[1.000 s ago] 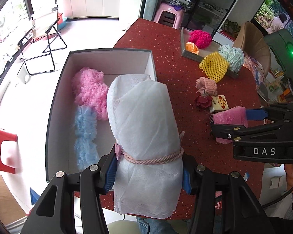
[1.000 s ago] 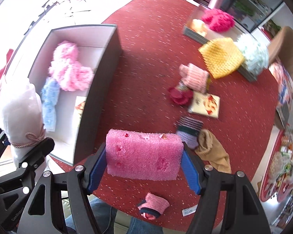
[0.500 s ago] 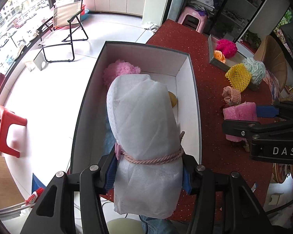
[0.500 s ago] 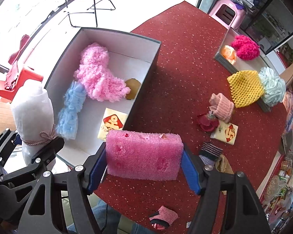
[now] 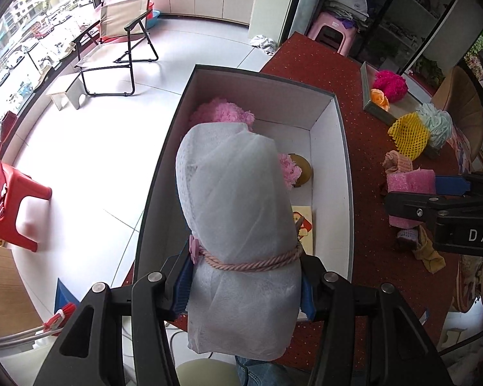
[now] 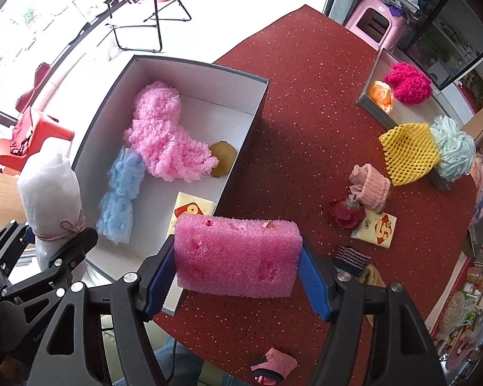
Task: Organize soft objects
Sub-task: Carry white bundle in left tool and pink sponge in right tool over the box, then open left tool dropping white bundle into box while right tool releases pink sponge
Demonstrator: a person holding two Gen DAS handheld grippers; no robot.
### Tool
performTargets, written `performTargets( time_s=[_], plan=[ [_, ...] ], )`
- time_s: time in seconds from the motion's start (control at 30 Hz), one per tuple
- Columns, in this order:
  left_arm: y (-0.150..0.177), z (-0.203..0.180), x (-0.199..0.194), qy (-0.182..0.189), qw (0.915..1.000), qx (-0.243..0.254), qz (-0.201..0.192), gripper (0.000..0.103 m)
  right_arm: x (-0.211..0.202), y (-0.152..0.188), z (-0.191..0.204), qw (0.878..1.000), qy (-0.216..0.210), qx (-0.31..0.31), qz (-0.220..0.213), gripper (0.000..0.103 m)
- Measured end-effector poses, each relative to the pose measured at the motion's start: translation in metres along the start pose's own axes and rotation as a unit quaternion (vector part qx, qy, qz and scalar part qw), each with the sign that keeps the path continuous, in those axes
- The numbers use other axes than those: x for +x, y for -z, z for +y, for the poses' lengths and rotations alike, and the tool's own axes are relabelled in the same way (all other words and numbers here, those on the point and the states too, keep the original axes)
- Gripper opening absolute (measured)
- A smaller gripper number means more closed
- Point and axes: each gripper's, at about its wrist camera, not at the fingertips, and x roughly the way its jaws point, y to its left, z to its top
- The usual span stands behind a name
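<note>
- Left gripper [image 5: 244, 284], bottom centre of its view, points steeply down, pads clamped on a white bundle [image 5: 235, 225].
- Right gripper [image 6: 238, 273], low centre of its view, points down, pads squeezing a pink sponge [image 6: 236, 255].

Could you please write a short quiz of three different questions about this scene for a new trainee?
1. True or false: the left gripper holds the pink sponge block.
2. Which of these lies inside the open white box? A) the yellow net sleeve B) the fluffy pink piece C) the pale blue bath puff
3. Fill in: a pink ____ is tied around the white wrapped bundle.

Key
1. False: the right gripper holds it; the left one holds the bundle.
2. B
3. cord
</note>
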Motion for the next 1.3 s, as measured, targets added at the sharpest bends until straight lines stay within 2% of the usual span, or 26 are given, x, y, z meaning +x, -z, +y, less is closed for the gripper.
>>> performTargets(
  time_s=[0.2, 0.63, 1.3],
  plan=[
    [-0.012, 0.005, 0.008, -0.012, 0.9999, -0.009, 0.002, 0.054, 0.003, -0.017, 0.011, 1.0, -0.013, -0.009, -0.005, 0.073],
    [-0.02, 0.004, 0.031, -0.035, 0.999, 0.01, 0.023, 0.054, 0.019, -0.065, 0.023, 0.999, -0.03, -0.003, -0.021, 0.074],
    [-0.024, 0.002, 0.043, -0.035, 0.9986, 0.012, 0.039, 0.054, 0.03, -0.082, 0.036, 0.999, -0.027, -0.018, -0.015, 0.074]
  ],
)
